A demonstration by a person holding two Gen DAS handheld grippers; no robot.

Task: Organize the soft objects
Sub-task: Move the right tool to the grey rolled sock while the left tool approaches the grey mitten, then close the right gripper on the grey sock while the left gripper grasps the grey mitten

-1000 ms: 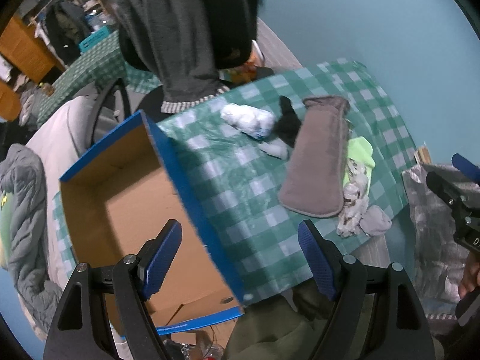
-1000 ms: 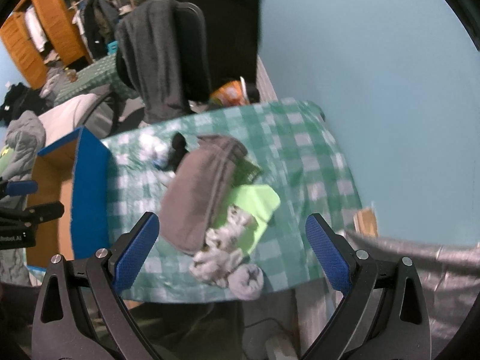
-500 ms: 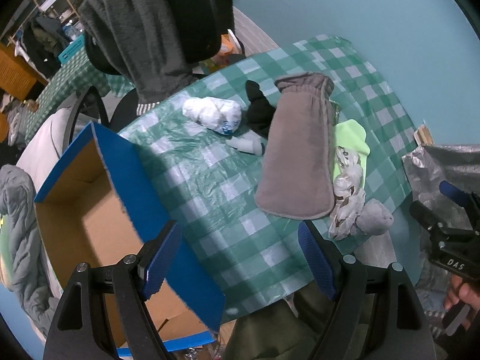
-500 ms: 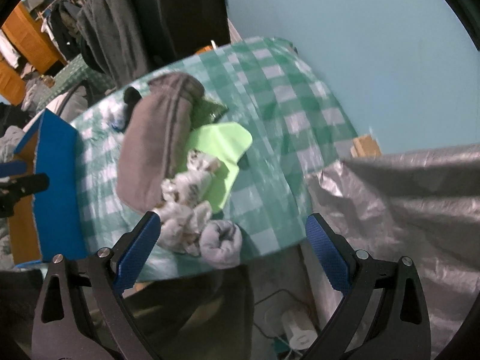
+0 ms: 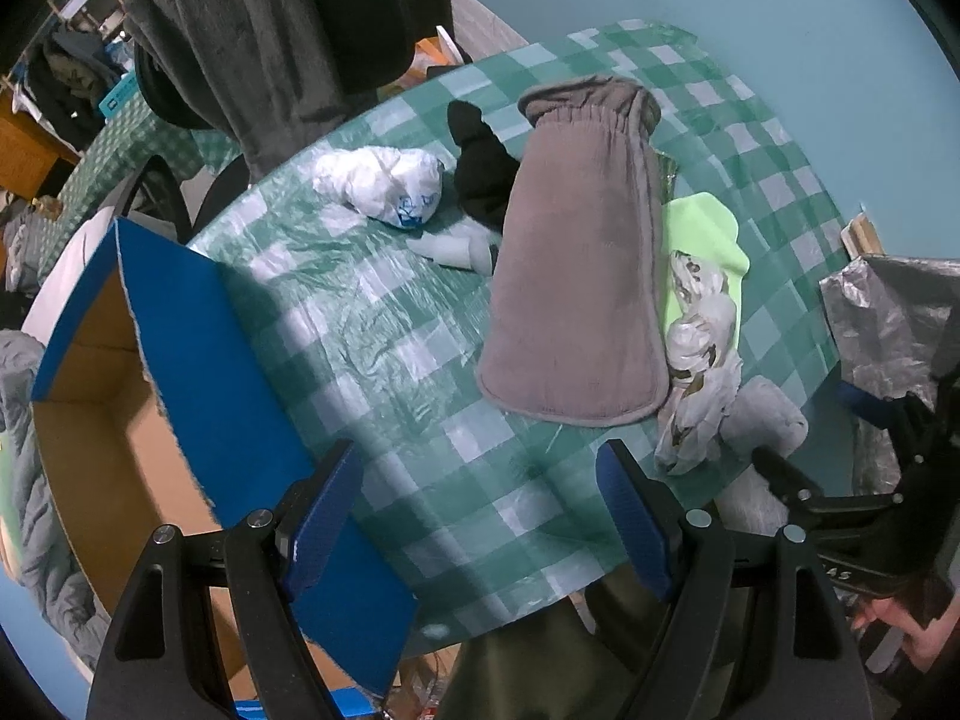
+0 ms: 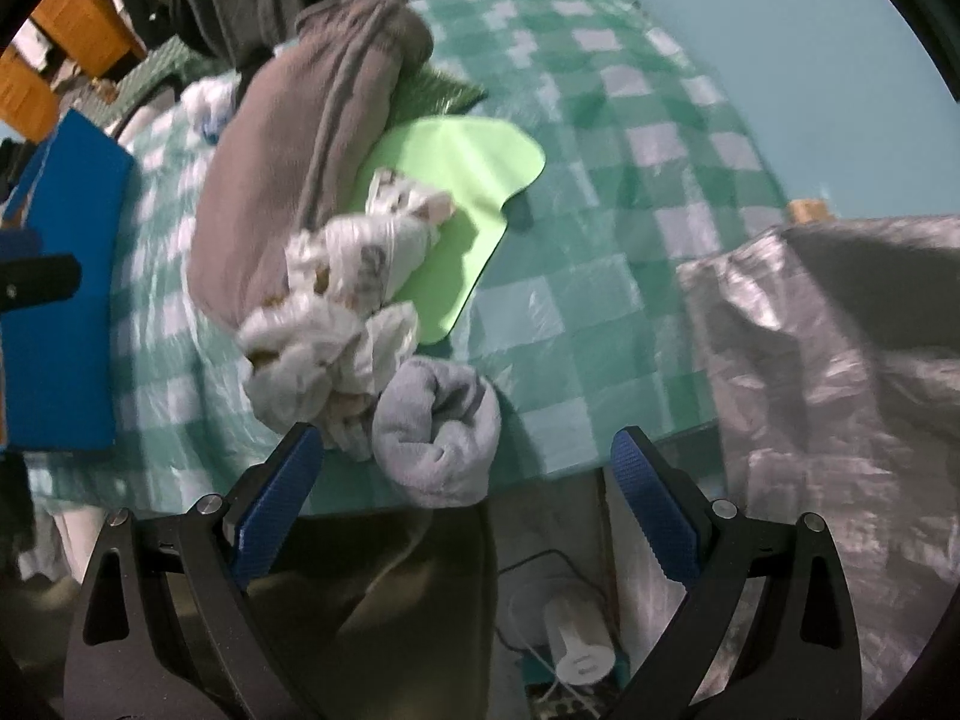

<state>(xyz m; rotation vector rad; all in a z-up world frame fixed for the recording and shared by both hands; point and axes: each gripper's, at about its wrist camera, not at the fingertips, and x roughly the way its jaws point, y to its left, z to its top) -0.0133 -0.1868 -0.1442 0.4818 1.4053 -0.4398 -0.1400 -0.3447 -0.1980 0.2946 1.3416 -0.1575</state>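
Soft items lie on a green checked table (image 5: 372, 324): a long grey-brown pouch (image 5: 579, 252), a black sock (image 5: 480, 168), a white bundle with blue print (image 5: 384, 180), a lime green cloth (image 5: 708, 234), a patterned white cloth (image 5: 699, 360) and a rolled grey sock (image 5: 765, 417). My left gripper (image 5: 480, 516) is open and empty above the table's near edge. My right gripper (image 6: 462, 480) is open and empty, just short of the rolled grey sock (image 6: 441, 426) at the table edge, with the patterned white cloth (image 6: 336, 312) behind it.
An open blue cardboard box (image 5: 198, 372) stands at the table's left side. A silver bag (image 6: 840, 372) sits to the right of the table. A chair draped with a grey garment (image 5: 264, 30) stands behind the table. A small white device (image 6: 579, 642) lies on the floor below.
Both grippers have moved toward the table. The right gripper has dropped down and closed in on the rolled grey sock. The left view has shifted from the box toward the pouch.
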